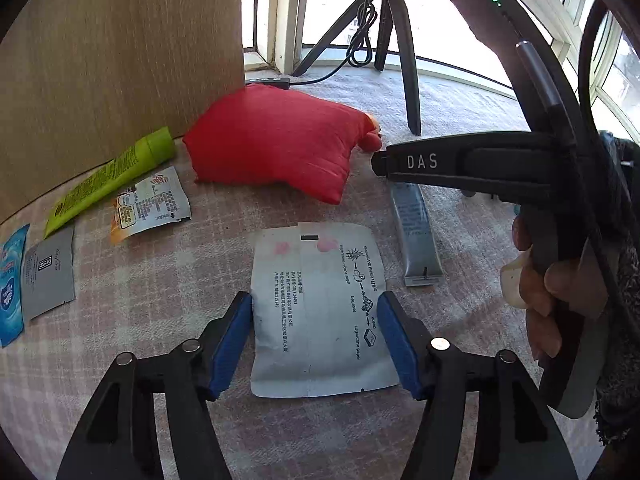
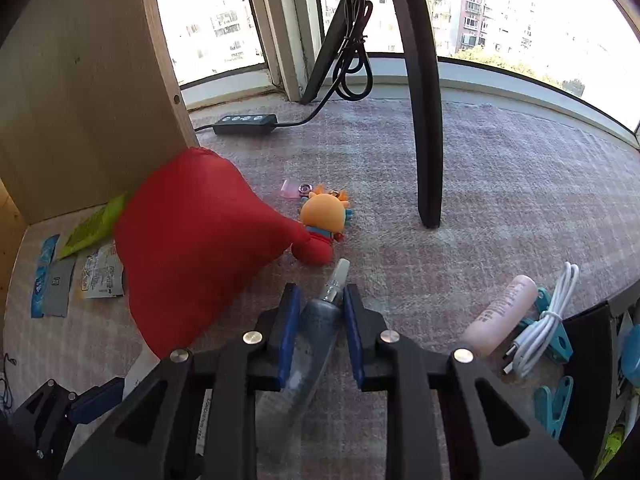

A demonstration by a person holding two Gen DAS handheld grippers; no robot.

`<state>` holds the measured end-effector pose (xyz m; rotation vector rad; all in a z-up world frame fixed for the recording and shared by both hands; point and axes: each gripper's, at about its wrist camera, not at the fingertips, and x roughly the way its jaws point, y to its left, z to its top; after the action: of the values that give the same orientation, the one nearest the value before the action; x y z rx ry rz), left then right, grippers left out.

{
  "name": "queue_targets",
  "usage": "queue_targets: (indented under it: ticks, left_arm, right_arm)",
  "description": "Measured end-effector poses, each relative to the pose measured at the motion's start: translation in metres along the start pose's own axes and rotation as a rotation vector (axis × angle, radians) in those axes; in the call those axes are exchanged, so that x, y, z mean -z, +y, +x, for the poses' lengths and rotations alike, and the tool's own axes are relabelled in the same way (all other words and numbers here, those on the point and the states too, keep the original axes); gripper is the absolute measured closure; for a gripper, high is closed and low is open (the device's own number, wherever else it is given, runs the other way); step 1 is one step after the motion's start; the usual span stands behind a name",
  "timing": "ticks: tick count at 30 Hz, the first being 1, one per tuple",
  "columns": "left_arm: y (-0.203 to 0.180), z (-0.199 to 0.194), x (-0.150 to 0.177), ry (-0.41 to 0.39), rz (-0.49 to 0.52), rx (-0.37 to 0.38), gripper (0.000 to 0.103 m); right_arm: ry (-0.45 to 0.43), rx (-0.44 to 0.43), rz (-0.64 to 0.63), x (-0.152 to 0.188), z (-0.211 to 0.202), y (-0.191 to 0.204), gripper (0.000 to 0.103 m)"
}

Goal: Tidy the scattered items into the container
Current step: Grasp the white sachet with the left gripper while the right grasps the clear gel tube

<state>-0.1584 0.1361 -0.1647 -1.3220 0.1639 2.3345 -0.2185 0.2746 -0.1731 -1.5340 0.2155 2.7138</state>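
Almost everything is still out on the checked cloth (image 1: 140, 300), so the tidying looks barely begun.

In the left wrist view, at nine o'clock lie a blue sachet (image 1: 10, 284) and a grey sachet (image 1: 50, 272), side by side and touching. At ten o'clock a green tube (image 1: 116, 176) rests along the foot of the wooden panel (image 1: 120, 60), with an orange sachet (image 1: 150, 204) just beside it. A red cushion (image 1: 276, 152) sits at twelve o'clock. In the middle, toward six o'clock, a white packet (image 1: 316, 312) lies flat between the blue pads of the left gripper (image 1: 316, 340); its jaws stand about half open, the pads at the packet's edges, nothing lifted. At three o'clock a grey tube (image 1: 418, 236) lies on the cloth.

In the right wrist view the right gripper (image 2: 320, 320) has that grey tube (image 2: 320, 320) between its narrowed jaws, the pads closed against its sides; the tube appears to still lie on the cloth. At twelve o'clock an orange toy (image 2: 324, 216) lies near the cushion, untouched. At four o'clock a pink bottle (image 2: 500, 316), a white cable (image 2: 548, 320) and teal clips (image 2: 554, 400) lie near a dark box (image 2: 592, 360), probably the container, at the frame's edge. What it already holds I cannot tell.
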Motion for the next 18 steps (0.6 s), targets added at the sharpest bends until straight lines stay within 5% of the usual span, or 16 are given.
queue_targets:
  ticks: [9,18]
  left_arm:
    - [0.023,-0.017,0.004,-0.027,-0.096,0.067,0.086]
    - [0.031,-0.029,0.001,-0.046,-0.150,0.136,0.094]
  right_arm:
    - [-0.019,-0.068,0.061,0.012,-0.015,-0.010,0.083]
    - [-0.060,-0.093,0.098,0.019,-0.037,-0.020,0.084]
